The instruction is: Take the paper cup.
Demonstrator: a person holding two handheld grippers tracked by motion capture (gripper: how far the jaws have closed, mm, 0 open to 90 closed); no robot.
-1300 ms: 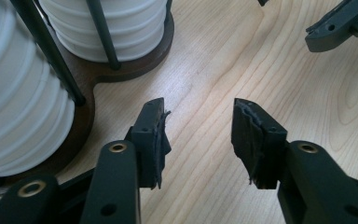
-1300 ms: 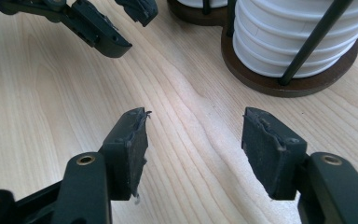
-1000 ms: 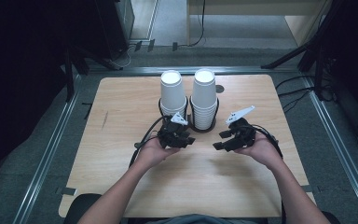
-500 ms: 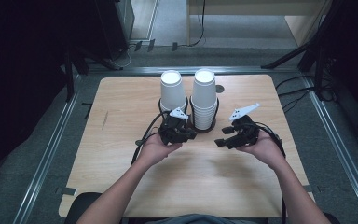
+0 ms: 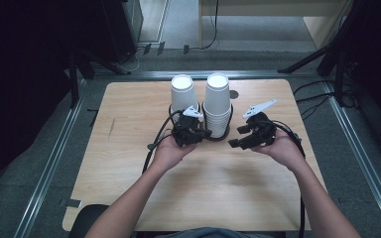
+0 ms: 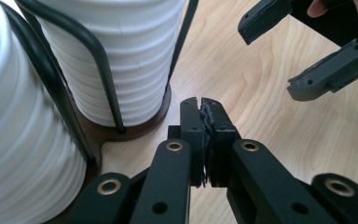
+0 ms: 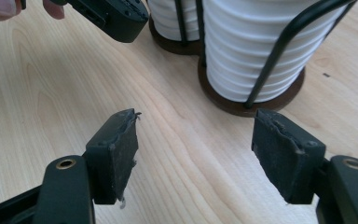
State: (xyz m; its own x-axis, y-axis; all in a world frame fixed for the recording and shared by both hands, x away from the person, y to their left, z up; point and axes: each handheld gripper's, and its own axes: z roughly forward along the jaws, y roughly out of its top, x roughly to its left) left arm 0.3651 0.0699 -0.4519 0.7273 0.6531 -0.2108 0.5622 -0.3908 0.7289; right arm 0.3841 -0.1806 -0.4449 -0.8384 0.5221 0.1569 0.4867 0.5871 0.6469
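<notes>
From above, two stacks of white cups (image 5: 217, 101) stand in a black wire holder (image 5: 223, 135) on the tabletop (image 5: 129, 114). Up close, the left tongs (image 6: 201, 105) have just shut on nothing. The right tongs (image 7: 193, 135) have been opening, gaping near the cups, empty.

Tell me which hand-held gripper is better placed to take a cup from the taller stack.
Probably the right hand-held gripper: its jaws have just been opening with nothing between them, facing the taller cup stack. The left hand-held gripper is shut.
</notes>
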